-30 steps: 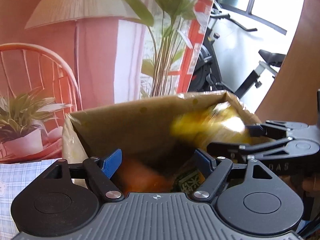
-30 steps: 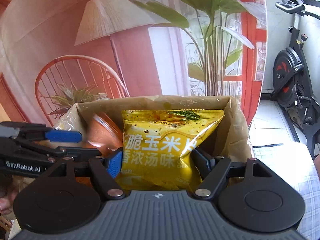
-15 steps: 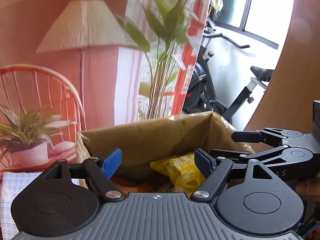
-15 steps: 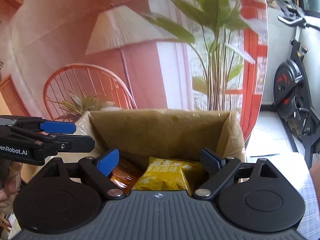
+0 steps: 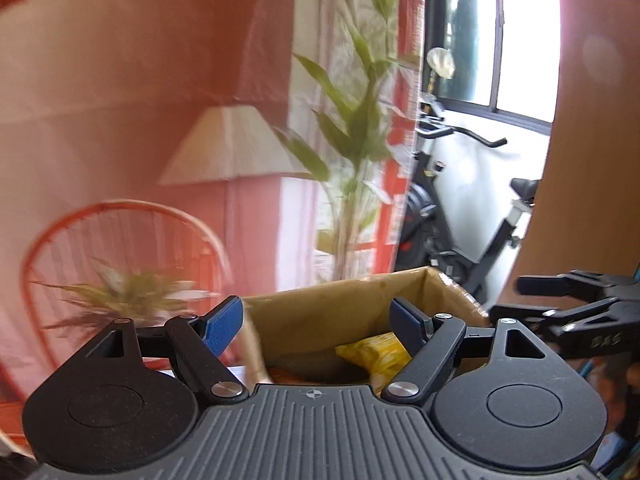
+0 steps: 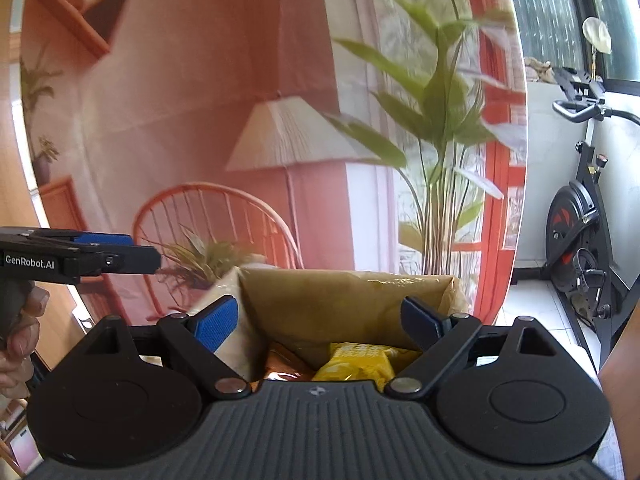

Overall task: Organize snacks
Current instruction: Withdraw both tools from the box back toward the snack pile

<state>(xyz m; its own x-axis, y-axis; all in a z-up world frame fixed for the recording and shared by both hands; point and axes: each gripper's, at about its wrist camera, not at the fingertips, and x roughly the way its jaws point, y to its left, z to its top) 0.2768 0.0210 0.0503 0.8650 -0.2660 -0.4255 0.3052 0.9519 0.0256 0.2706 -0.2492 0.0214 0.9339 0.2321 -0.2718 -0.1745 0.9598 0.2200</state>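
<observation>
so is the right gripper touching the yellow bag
Apart. The right wrist view shows the right gripper with open jaws and nothing between them; the yellow bag lies below, down inside the box.

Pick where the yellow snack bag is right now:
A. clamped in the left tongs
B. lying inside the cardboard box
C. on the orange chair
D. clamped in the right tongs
B: the yellow snack bag lies down inside the cardboard box beside an orange packet, and neither pair of tongs touches it.
</observation>
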